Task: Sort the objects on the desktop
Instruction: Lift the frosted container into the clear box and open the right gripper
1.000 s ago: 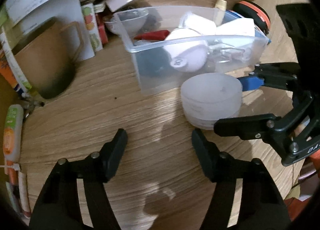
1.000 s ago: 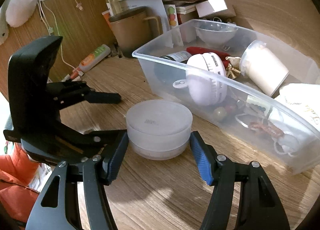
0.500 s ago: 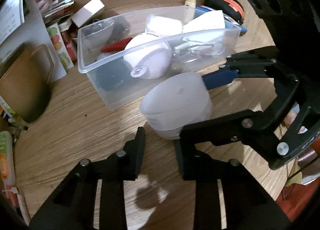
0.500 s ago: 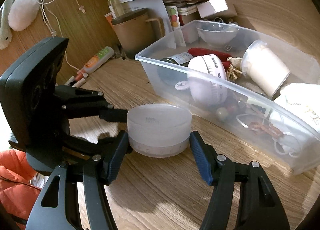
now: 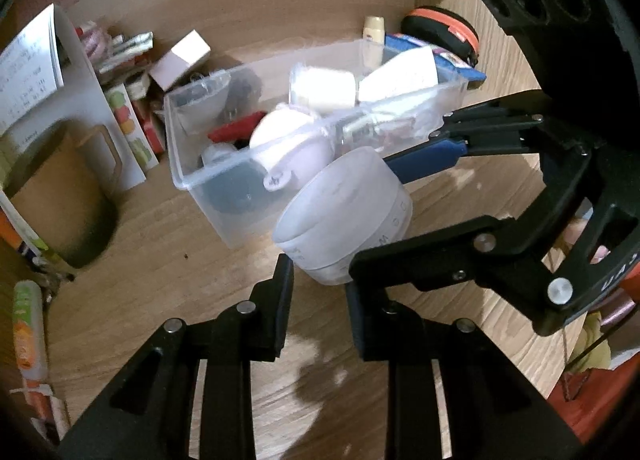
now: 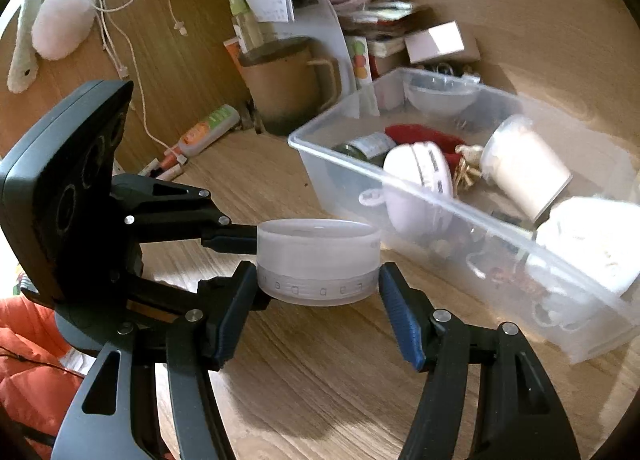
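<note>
A round frosted white container (image 6: 318,260) with a lid is held off the wooden desk (image 6: 320,360) by my right gripper (image 6: 318,296), which is shut on its sides. It also shows in the left wrist view (image 5: 344,216), tilted. My left gripper (image 5: 318,292) sits just below and beside the container, jaws narrowed with a gap and nothing between them. A clear plastic bin (image 6: 460,216) with several small items stands right behind the container; the bin shows in the left wrist view too (image 5: 208,184).
A brown mug (image 6: 288,84) and a white paper stand (image 6: 320,16) are at the back left. Boxes and packets (image 6: 436,42) are piled behind the bin. A tube (image 6: 208,130) lies by the wall. An orange-rimmed case (image 5: 444,30) sits behind the bin.
My right gripper closed on the container and lifted it off the desk toward the bin. My left gripper narrowed its jaws and came up under the container.
</note>
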Action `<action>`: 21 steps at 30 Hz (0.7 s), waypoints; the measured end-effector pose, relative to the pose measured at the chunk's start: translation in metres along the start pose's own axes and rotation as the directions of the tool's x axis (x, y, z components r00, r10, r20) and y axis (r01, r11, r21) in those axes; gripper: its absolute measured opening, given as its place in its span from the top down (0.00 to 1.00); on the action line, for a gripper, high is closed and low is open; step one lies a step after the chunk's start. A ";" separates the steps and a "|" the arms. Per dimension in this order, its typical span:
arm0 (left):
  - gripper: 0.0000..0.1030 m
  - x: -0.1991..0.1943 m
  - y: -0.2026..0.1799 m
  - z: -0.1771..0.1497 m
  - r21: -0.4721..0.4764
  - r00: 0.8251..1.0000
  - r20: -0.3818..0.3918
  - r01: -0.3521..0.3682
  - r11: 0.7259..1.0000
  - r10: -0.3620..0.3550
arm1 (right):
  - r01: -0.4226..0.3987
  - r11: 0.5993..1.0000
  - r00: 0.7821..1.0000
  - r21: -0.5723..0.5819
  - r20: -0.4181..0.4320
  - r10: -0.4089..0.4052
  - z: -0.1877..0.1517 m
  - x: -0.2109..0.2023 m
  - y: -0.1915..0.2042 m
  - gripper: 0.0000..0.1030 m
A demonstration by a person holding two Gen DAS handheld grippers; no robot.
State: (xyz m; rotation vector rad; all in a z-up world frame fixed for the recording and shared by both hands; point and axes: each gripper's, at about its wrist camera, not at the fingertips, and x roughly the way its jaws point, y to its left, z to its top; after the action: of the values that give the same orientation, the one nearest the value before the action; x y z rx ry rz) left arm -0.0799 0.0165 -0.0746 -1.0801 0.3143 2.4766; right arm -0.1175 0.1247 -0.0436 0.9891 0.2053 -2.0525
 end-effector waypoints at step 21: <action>0.76 -0.015 0.002 0.071 0.038 0.995 0.090 -0.045 0.998 0.041 | 0.079 0.996 0.987 -0.026 0.144 -0.075 0.044 -0.046 -0.021 0.42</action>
State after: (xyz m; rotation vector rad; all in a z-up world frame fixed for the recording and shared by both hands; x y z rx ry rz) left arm -0.1170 0.0366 -0.0153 -0.9534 0.3620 2.5368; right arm -0.1423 0.1459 0.0150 0.8214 0.2029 -2.1744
